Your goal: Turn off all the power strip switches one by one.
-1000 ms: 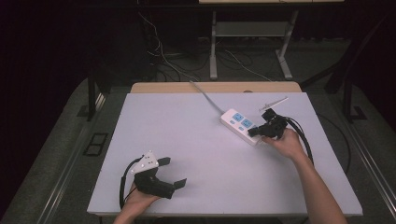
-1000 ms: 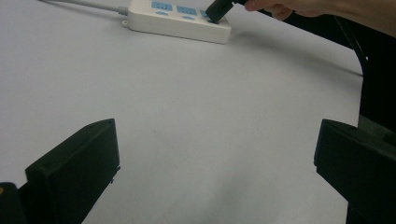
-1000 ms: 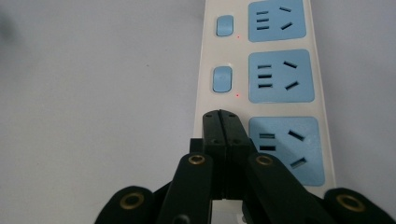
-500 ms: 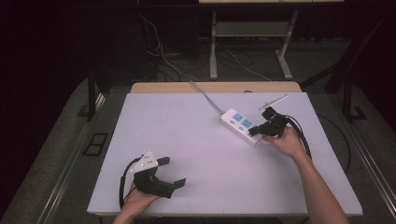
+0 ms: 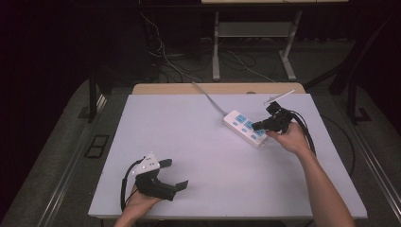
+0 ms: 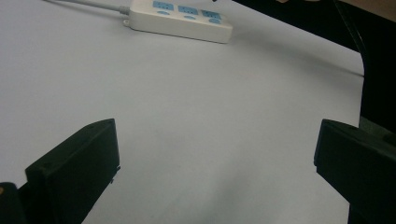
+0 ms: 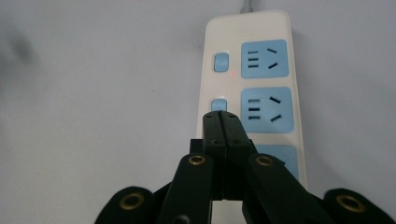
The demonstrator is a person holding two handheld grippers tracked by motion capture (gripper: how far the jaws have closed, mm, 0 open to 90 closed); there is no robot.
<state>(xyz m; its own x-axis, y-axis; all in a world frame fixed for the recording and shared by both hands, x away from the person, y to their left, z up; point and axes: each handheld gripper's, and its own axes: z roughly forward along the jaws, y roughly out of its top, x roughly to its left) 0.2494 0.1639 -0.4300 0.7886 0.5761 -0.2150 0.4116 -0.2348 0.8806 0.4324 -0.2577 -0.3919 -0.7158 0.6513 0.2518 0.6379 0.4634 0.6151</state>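
Note:
A white power strip (image 5: pixel 243 125) with blue sockets lies on the grey table (image 5: pixel 198 151), right of centre. My right gripper (image 5: pixel 256 126) is shut and empty. In the right gripper view its closed tips (image 7: pixel 222 117) sit right at the strip's (image 7: pixel 252 70) second blue switch (image 7: pixel 218 102); I cannot tell whether they touch it. A small red light (image 7: pixel 232 72) glows beside the upper switch (image 7: pixel 220 61). My left gripper (image 5: pixel 174 174) rests near the table's front left, open with nothing between its fingers. In the left gripper view (image 6: pixel 217 154) the strip (image 6: pixel 180 18) lies far ahead.
The strip's grey cable (image 5: pixel 208 97) runs off the far edge of the table. A thin white stick (image 5: pixel 279 97) lies at the far right corner. Loose cables (image 5: pixel 165 56) and a metal stand (image 5: pixel 250 42) sit on the floor beyond.

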